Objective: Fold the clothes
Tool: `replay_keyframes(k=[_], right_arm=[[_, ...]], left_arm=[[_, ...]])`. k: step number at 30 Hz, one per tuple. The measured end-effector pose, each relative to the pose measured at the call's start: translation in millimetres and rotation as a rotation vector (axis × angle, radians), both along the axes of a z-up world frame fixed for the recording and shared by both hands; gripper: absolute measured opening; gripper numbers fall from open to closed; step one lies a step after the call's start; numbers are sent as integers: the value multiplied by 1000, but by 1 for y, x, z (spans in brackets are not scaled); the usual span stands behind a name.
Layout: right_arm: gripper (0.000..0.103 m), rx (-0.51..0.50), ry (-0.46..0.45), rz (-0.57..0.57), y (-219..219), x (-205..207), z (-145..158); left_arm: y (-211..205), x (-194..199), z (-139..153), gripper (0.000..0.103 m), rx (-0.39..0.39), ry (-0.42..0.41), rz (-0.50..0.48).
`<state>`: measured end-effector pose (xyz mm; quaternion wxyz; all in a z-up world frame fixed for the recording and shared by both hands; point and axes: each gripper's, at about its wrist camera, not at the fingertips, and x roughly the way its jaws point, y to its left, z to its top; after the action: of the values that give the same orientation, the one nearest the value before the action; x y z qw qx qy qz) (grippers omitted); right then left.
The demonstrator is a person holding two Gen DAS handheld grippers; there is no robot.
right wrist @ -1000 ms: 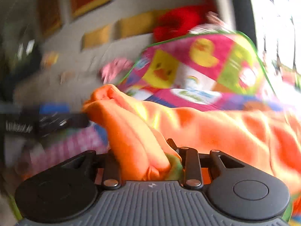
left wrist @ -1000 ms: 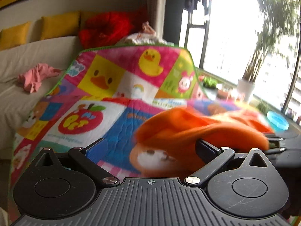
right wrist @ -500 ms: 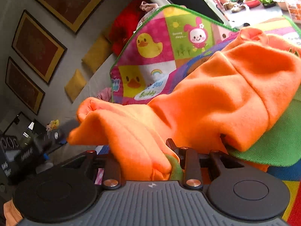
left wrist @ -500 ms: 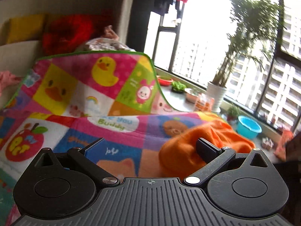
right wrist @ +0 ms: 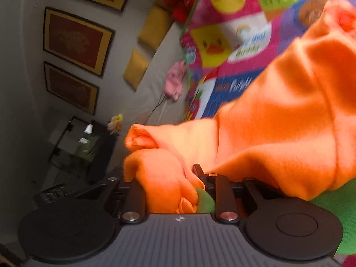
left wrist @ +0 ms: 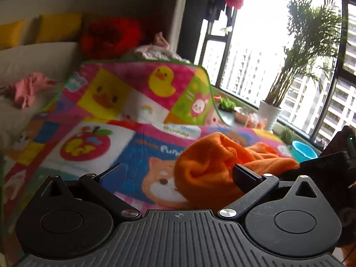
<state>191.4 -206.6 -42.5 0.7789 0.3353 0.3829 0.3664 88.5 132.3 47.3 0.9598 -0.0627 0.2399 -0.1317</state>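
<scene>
An orange fleece garment [left wrist: 213, 162] with a green inner part [right wrist: 205, 202] lies bunched on a bright cartoon quilt [left wrist: 124, 115]. My left gripper [left wrist: 178, 173] is open, its fingers spread wide just in front of the bunched cloth, with the right finger against it. My right gripper [right wrist: 169, 187] is shut on a thick fold of the orange garment [right wrist: 278, 133], which drapes away to the right over the quilt [right wrist: 222, 33]. The right gripper's body shows at the right edge of the left wrist view [left wrist: 333, 158].
A pink garment [left wrist: 29, 89] lies on the pale sofa [left wrist: 33, 60] at the left, with yellow cushions [left wrist: 57, 30] and a red heap [left wrist: 111, 35] behind. A window with a potted plant [left wrist: 270, 113] and a blue bowl [left wrist: 303, 152] is at the right.
The right gripper has kept its hold on the orange garment and rolled to the side, carrying the cloth. The left gripper has stayed open and swung back left toward the bunched cloth.
</scene>
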Motion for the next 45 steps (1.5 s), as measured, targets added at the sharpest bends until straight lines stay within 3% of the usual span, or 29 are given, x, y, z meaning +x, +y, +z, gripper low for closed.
replay_keyframes(k=[3, 6, 9, 13, 14, 15, 16, 18, 20, 23, 26, 29, 34, 36, 40, 45], right_arm=[[22, -113, -79, -84, -15, -11, 5], [22, -156, -74, -141, -38, -20, 2], [31, -283, -142, -181, -49, -31, 2], [35, -592, -398, -213, -42, -62, 12], [39, -687, -479, -228, -37, -71, 15], [52, -771, -555, -254, -32, -79, 18], [58, -827, -624, -281, -28, -87, 21], [58, -815, -700, -271, -27, -99, 29], [58, -737, -715, -211, -26, -105, 37], [58, -688, -673, -149, -20, -98, 33], [58, -679, -569, -115, -16, -81, 16], [58, -655, -544, -98, -11, -80, 8], [59, -679, -645, 30, 19, -88, 6], [59, -714, -692, 48, 29, -90, 5], [60, -733, -695, 13, 19, -95, 13], [76, -823, -780, 85, 12, -127, 16]], left_arm=[[-13, 6, 3, 103, 12, -6, -30], [-44, 32, -9, 103, 29, 30, -91], [-81, 63, -26, 103, 67, 90, -101], [-115, 100, -48, 103, 108, 164, -91], [-121, 106, -50, 103, 113, 172, -89], [-126, 110, -51, 103, 124, 175, -87], [-130, 113, -52, 103, 133, 178, -83], [-134, 114, -52, 103, 145, 177, -72], [-135, 114, -52, 103, 149, 179, -66], [-134, 112, -51, 103, 154, 180, -63], [-132, 110, -48, 103, 158, 179, -57], [-131, 104, -39, 103, 149, 146, -72], [-135, 105, -18, 103, 118, 57, -106], [-139, 119, -26, 103, 169, 93, -83], [-146, 147, -44, 103, 259, 169, -36], [-118, 160, -73, 103, 97, 290, -4]])
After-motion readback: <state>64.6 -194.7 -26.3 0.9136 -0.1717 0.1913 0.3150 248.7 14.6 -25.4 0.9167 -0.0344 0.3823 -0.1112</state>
